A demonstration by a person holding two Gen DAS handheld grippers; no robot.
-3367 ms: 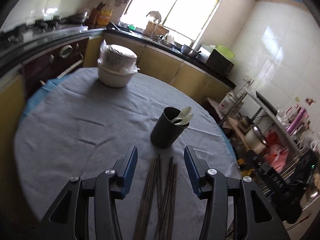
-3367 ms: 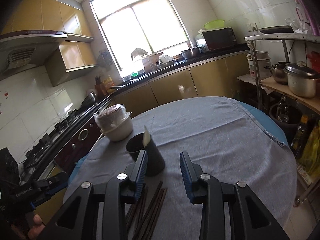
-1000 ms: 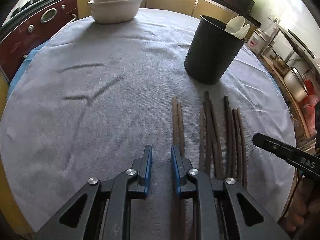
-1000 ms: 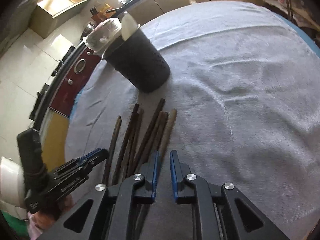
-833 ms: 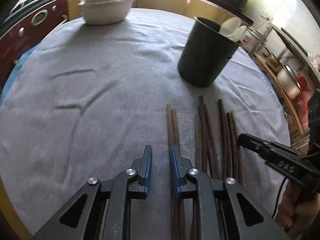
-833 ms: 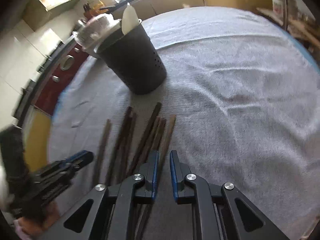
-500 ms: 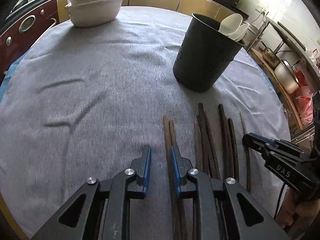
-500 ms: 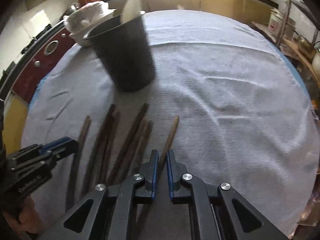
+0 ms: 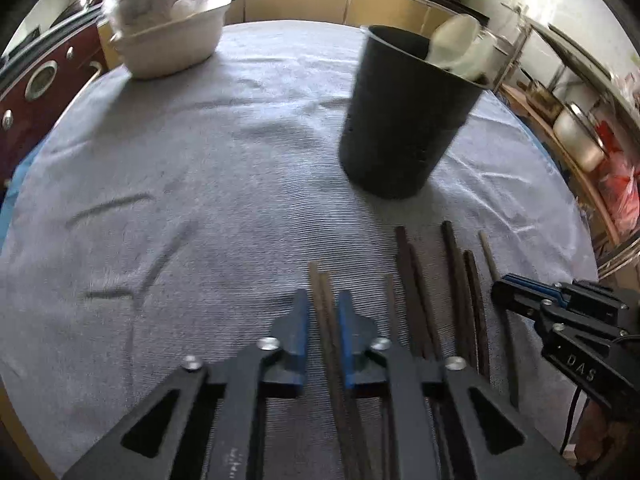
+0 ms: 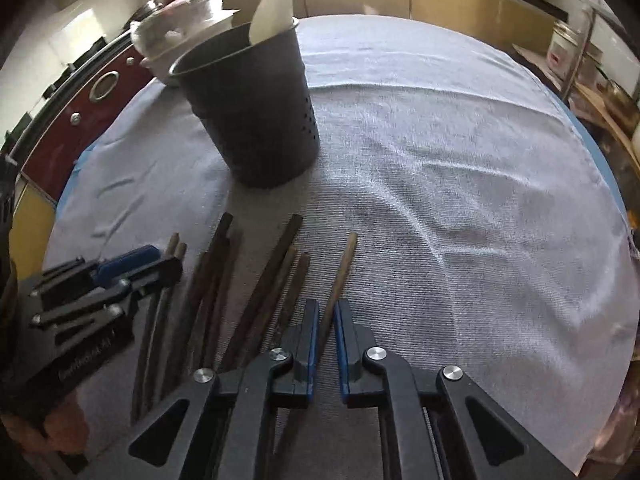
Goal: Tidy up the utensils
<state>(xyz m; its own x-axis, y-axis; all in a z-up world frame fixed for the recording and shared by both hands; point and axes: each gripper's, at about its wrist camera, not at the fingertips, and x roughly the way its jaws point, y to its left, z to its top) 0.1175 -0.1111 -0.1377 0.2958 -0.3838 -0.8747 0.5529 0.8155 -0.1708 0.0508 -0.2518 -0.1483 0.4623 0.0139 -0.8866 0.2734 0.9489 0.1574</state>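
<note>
With our left gripper (image 9: pixel 323 320) closing its jaws around a pair of chopsticks (image 9: pixel 320 292) and the right gripper (image 10: pixel 326 320) pinching a single chopstick (image 10: pixel 340 272), all flat on the desk (image 10: pixel 460 168) before the black cup (image 10: pixel 256 120), we risk sticks slipping or twisting askew at lift.

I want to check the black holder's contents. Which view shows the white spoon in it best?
The left wrist view: the spoon shows its broad bowl over the holder rim, though a little blurred. The right wrist view shows the spoon only edge-on, as a narrow sliver behind the holder rim.
</note>
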